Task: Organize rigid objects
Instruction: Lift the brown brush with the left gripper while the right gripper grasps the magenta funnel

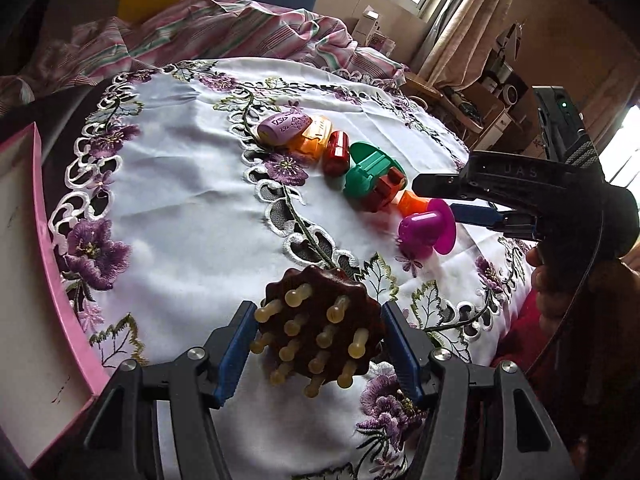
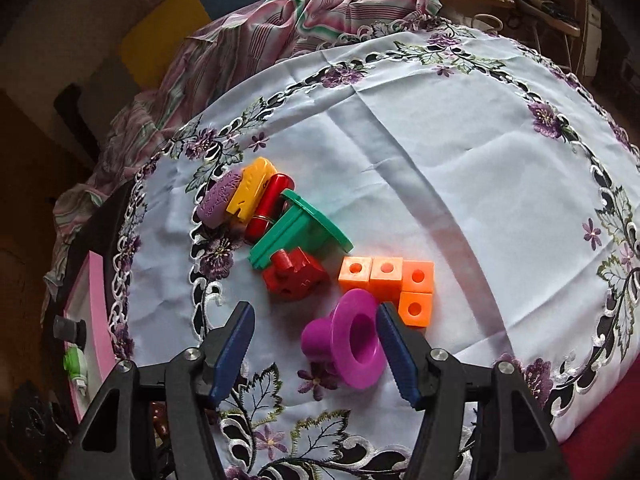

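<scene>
Item: dark brown wooden scalloped massager with pale pegs [image 1: 320, 328], rigid, light; left gripper [image 1: 320, 346] is clamping its rim. Right gripper [image 2: 316, 354], jaws apart, is straddling the glossy purple plastic flanged cup [image 2: 348, 340]; best gripped across the flange.

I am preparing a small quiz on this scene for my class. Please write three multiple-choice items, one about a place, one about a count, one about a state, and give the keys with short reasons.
1. Where does the magenta plastic hat-shaped piece lie?
A. in the pink-rimmed box
B. on the white embroidered tablecloth, beside the orange plastic cubes
C. on the striped fabric

2. How many joined orange cubes show?
A. two
B. four
C. six

3. What is the state of the left tool?
A. it grips the dark brown wooden massager with pale pegs
B. empty and open
C. it holds a red block

Keys: B, the right wrist view shows it on the cloth next to the cubes; B, four holed faces count; A, both blue pads press the massager's rim.
</scene>
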Demonstrator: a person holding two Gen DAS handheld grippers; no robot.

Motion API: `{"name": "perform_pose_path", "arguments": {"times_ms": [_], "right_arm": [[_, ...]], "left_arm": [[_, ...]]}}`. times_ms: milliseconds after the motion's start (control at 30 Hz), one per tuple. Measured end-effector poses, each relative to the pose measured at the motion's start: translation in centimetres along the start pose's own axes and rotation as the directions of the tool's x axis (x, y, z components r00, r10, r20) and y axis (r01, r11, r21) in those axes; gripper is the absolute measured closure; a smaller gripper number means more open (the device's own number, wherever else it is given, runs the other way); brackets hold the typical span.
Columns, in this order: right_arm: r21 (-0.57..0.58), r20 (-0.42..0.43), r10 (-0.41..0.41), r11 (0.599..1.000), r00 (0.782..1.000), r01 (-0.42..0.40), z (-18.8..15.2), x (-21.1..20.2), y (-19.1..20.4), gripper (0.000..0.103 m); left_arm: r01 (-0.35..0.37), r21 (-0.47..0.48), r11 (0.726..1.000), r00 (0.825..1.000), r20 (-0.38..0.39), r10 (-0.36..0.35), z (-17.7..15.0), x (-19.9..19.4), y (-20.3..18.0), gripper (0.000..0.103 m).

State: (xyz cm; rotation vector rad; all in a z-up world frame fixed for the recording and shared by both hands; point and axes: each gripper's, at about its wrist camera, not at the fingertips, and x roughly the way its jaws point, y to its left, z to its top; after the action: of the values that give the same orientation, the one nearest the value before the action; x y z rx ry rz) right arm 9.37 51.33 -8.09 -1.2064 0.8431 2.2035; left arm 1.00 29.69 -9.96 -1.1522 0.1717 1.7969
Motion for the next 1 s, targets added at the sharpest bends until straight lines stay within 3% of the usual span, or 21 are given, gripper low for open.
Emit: {"name": "perform_pose_path", "arguments": {"times_ms": [200, 433, 500, 533, 1000], "right_arm": [[-0.050, -0.031, -0.034, 0.998, 0.999, 0.033, -0.3, 0.8, 0.8, 0.033], [-0.134, -0.087, -0.143, 0.982, 0.986, 0.131, -0.7, 2.8, 1.7, 0.034], [-0.165, -0.121, -0.195, 0.971, 0.973, 0.174, -1.0, 3.8, 1.7, 0.049], [-0.178, -0.110, -0.209, 0.966, 0.972, 0.188, -1.0, 3.8, 1.9, 0.049], [-0.222, -0.092, -0.225, 0.954, 0.970, 0.200, -1.0, 3.7, 1.7, 0.052]], "left_arm": [[0.001, -0.003, 1.000, 1.000, 0.001, -0.001, 0.3, 0.4, -0.2, 0.039], [-0.014, -0.013, 1.000, 1.000, -0.015, 0.014, 0.4, 0.9, -0.2, 0.039], [-0.008, -0.031, 0.999, 1.000, -0.020, 0.007, 0.4, 1.1, 0.1, 0.039], [-0.007, -0.038, 0.999, 1.000, -0.022, 0.006, 0.5, 1.1, 0.2, 0.039], [0.009, -0.014, 1.000, 1.000, 0.022, -0.009, 0.2, -1.3, -0.1, 0.040]]}}
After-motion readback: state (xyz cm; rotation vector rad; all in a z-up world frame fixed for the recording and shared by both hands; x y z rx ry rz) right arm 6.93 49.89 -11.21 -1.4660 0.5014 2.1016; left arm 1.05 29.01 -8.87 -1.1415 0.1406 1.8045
